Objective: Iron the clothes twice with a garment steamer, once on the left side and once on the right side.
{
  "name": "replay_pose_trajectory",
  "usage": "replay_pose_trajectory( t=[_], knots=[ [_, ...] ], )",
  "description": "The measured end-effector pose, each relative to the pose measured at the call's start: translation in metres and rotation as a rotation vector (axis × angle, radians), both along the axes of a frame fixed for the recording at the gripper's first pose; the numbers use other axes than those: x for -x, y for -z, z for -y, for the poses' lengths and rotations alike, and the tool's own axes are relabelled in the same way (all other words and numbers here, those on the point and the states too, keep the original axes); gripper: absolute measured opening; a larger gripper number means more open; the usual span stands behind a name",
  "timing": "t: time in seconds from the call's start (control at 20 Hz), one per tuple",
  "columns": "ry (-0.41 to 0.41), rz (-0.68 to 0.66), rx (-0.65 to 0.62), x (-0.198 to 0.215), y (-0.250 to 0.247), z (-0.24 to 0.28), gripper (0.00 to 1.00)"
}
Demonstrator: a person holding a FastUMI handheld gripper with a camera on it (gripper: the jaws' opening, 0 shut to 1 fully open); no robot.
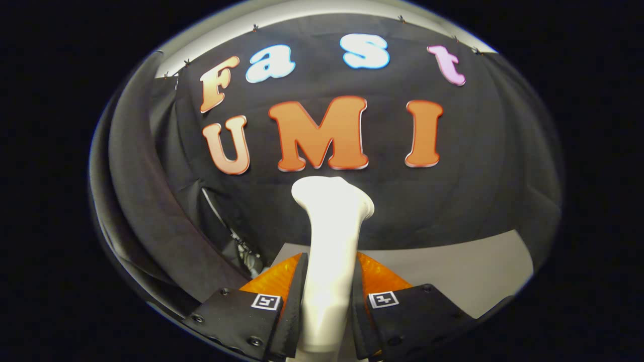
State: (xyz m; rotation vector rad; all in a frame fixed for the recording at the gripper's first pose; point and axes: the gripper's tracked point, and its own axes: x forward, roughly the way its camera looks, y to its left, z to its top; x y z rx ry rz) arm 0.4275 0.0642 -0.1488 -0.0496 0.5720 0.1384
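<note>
both tool fingers on steamer (upright)

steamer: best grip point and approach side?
Grip the garment steamer on its narrow straight handle, below the flared head, with a finger on each flank. The gripper already does this: both fingers press the handle, the head standing clear beyond them before the booth wall.

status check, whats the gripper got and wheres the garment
Gripper shut on the steamer, handle between the fingers. Steamer head up, ahead of the fingers. Dark garment hangs off to one side, not touched. Nothing between.
</note>
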Motion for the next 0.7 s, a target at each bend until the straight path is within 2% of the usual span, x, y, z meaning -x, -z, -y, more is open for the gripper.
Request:
replay_pose_trajectory(
  t=[0.2, 0.4, 0.7],
  knots=[
    [0.081, 0.129, 0.036, 0.055, -0.043, 0.002, 0.49],
    [0.134, 0.188, -0.004, 0.118, -0.068, -0.016, 0.46],
    [0.230, 0.291, 0.054, 0.196, -0.095, -0.034, 0.46]
  ],
)
